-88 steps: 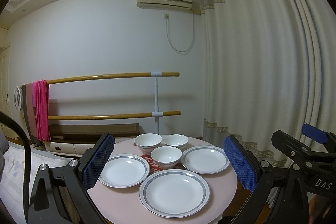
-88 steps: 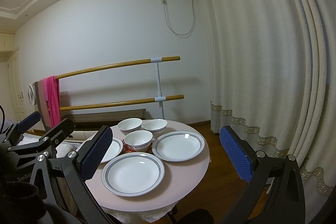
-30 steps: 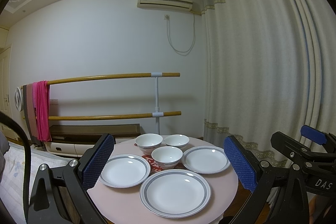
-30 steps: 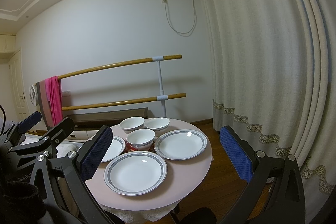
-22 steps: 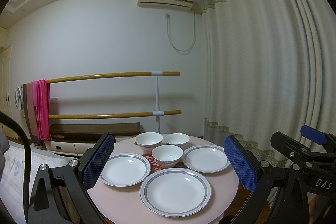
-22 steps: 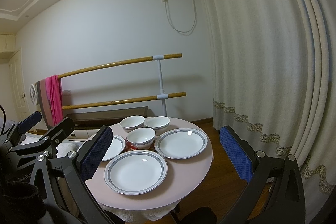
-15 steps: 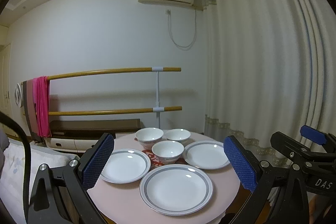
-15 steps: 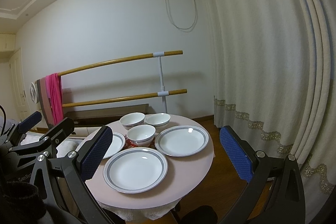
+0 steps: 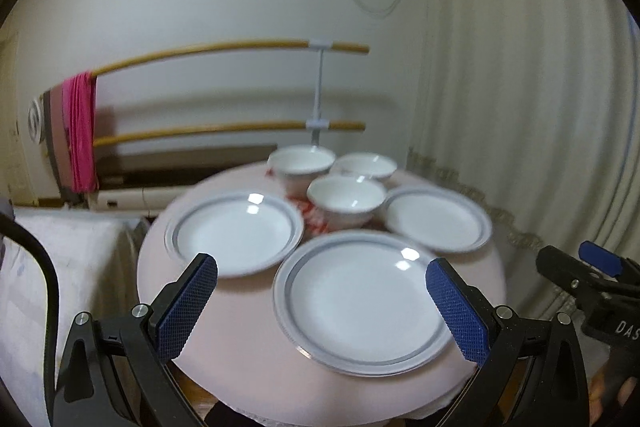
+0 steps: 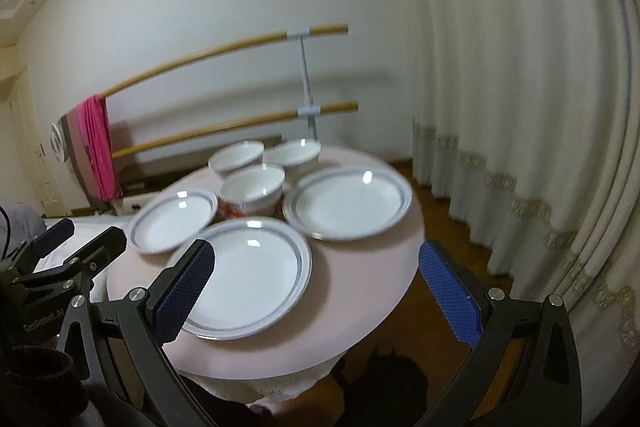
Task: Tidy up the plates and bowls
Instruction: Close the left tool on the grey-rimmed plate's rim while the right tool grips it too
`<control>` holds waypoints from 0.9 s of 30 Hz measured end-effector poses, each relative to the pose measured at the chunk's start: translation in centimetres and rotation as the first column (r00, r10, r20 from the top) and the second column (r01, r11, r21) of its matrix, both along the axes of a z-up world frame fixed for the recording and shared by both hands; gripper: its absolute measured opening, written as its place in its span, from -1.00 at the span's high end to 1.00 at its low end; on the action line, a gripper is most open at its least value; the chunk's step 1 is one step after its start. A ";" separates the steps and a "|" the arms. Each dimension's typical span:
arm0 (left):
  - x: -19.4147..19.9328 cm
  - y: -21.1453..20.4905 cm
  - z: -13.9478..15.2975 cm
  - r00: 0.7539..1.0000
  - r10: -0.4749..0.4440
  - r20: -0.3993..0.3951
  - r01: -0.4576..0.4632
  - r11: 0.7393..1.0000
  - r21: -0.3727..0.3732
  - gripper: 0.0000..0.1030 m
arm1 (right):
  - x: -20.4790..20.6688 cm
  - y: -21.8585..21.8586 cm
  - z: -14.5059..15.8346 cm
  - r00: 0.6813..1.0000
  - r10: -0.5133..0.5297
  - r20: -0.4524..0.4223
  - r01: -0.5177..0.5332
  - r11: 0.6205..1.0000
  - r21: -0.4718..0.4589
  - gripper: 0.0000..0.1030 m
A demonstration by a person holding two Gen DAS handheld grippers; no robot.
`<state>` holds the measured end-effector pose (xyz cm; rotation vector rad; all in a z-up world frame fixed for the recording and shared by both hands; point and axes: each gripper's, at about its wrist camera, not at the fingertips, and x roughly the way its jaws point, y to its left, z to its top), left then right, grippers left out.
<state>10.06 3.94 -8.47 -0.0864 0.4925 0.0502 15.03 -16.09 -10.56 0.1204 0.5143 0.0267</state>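
A round pink table [image 9: 240,339] holds three white plates with grey rims and three white bowls. The near plate [image 9: 360,303] lies in front of my open, empty left gripper [image 9: 320,307]. A left plate [image 9: 236,231], a right plate [image 9: 436,219] and the bowls [image 9: 346,199] lie behind it. In the right wrist view my right gripper [image 10: 316,291] is open and empty above the table's near edge, over the near plate [image 10: 248,275]. The right plate [image 10: 348,203], the left plate [image 10: 172,219] and the bowls [image 10: 254,185] lie beyond.
A wall bar rack [image 9: 224,87] with a pink cloth [image 9: 80,135] stands behind the table. Cream curtains [image 10: 520,87] hang on the right over a wooden floor [image 10: 452,223]. A white bed or cover [image 9: 60,267] lies left of the table.
Both grippers have moved forward and tilted down toward the table; the dishes now appear larger and closer. The dishes themselves have not moved.
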 end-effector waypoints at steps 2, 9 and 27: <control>1.3 0.6 -0.7 0.999 0.015 -0.043 -0.016 1.000 -0.022 -0.98 | 1.6 -0.2 -1.5 0.999 0.018 -0.046 -0.017 1.000 0.017 -1.00; 5.4 2.1 -3.1 0.986 0.050 -0.157 -0.060 0.997 -0.058 -0.98 | 6.4 -1.1 -5.6 0.981 0.096 -0.167 -0.077 0.990 0.115 -0.98; 12.9 5.5 -7.5 0.940 0.004 -0.341 -0.071 0.981 -0.183 -0.42 | 12.4 -1.4 -10.1 0.917 0.271 -0.293 -0.180 0.936 0.302 0.49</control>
